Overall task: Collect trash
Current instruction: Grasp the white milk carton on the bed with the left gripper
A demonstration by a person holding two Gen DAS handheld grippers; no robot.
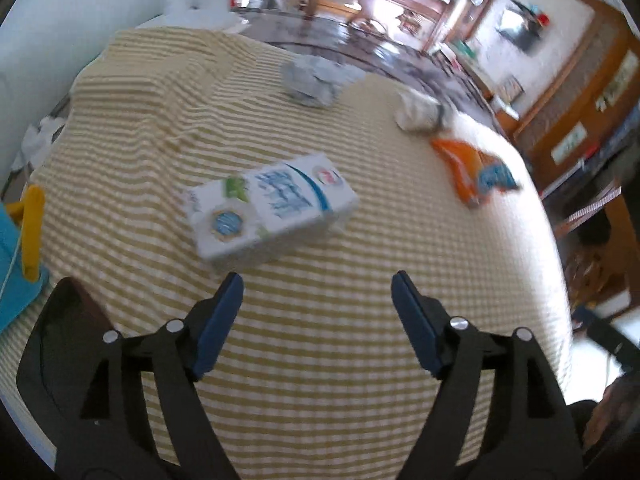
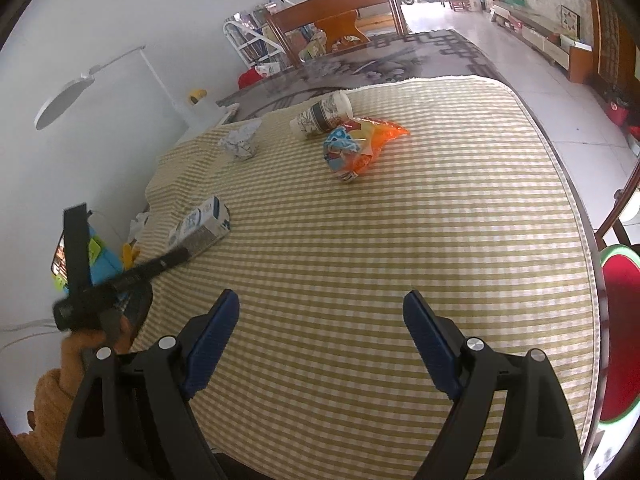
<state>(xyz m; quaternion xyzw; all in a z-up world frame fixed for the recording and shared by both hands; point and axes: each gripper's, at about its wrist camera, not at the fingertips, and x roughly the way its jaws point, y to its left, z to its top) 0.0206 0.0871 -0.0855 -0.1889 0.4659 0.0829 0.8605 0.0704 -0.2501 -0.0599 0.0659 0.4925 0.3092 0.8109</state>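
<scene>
left gripper (image 1: 316, 292) jaws apart, empty, just short of the milk carton (image 1: 272, 210) near the surface's left edge; light, stiff, crushable — grip across its long sides.

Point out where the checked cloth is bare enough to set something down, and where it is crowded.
Bare: the wide stretch between the right gripper and the snack bag, running to the cloth's right edge. Also the patch between the carton and the bag. Crowded: the far end, where the paper ball, cup and bag sit close together.
</scene>
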